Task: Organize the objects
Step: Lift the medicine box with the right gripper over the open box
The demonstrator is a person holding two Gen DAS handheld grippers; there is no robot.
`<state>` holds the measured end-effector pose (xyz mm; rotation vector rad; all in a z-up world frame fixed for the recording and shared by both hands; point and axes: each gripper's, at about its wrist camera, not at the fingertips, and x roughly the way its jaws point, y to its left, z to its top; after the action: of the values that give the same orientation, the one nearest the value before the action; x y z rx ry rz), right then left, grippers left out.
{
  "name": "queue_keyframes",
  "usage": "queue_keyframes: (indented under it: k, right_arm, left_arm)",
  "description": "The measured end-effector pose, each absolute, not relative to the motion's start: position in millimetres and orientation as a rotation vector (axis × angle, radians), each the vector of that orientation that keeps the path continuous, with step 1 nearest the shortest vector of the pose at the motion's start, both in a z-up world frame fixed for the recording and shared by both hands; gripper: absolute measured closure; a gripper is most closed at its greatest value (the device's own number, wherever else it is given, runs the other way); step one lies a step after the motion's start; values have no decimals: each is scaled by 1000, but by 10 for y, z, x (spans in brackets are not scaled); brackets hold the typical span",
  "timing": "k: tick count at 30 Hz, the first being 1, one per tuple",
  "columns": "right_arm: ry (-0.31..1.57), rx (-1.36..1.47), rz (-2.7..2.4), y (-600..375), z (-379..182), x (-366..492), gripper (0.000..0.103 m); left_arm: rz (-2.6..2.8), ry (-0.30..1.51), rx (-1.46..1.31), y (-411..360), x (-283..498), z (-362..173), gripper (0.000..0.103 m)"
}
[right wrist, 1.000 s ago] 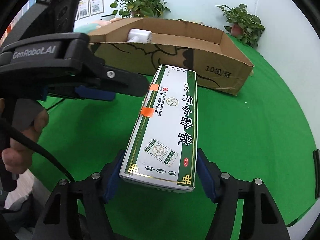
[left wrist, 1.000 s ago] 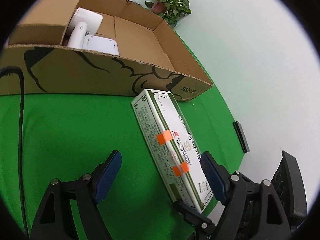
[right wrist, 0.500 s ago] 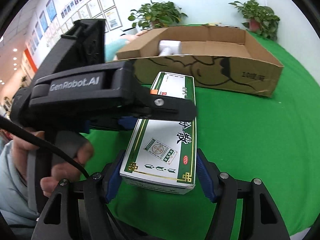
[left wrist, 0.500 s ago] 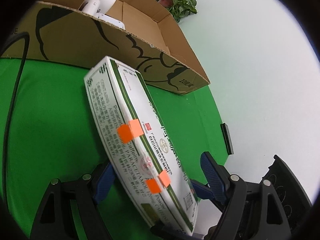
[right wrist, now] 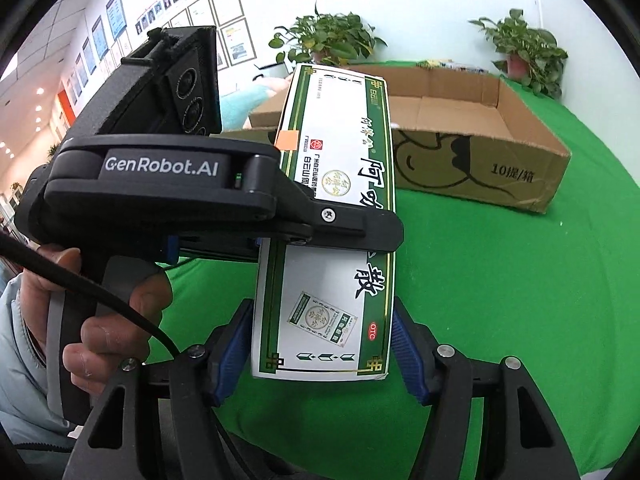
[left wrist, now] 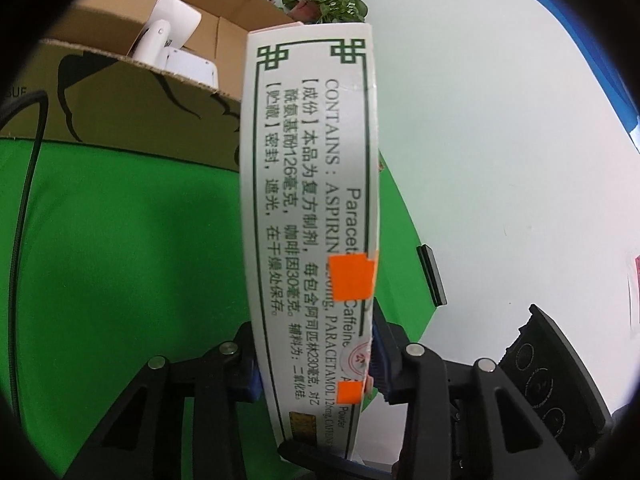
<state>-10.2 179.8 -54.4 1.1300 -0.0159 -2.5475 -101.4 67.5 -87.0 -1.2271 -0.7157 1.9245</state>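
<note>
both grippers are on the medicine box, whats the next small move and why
Probably let the right gripper release. The left gripper is closing across the medicine box mid-length, its pads already against both faces, while the right clamps the near end. Once the left holds alone, it can carry the box to the carton behind.

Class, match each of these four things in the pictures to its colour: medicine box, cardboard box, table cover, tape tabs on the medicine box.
Things:
1. medicine box
2. cardboard box
3. table cover
4. tape tabs

Colours:
A. orange
B. brown with black drawing
C. white with green borders
D. bright green

Pairs: 1-C, 2-B, 3-D, 4-A
</note>
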Motion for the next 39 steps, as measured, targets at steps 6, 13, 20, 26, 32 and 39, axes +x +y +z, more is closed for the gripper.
queue_keyframes:
  k: [6, 13, 20, 26, 32, 39]
  right_arm:
    - [-1, 1062, -2571, 1801, -423, -47, 41]
    - [-2, 943, -2616, 1837, -203, -55, 41]
    - [-46, 829, -2677, 1955, 101, -359, 41]
    - [-67, 740, -2720, 2078, 430, -663, 41]
    - [-67, 696, -2742, 2142, 715, -869, 41]
    - [-83, 736, -2734, 2187, 893, -1208, 41]
  left_arm:
    - [1950, -680, -1178, 673, -1008, -681, 65]
    - [1994, -607, -1108, 694, -1082, -347, 65]
    - [2053, -471, -1025, 815, -1292, 98, 65]
    - [2097, -379, -946, 926, -1609, 501, 65]
    - [2129, -336, -888, 970, -1833, 760, 65]
    - [2139, -334, -897, 969, -1938, 828, 65]
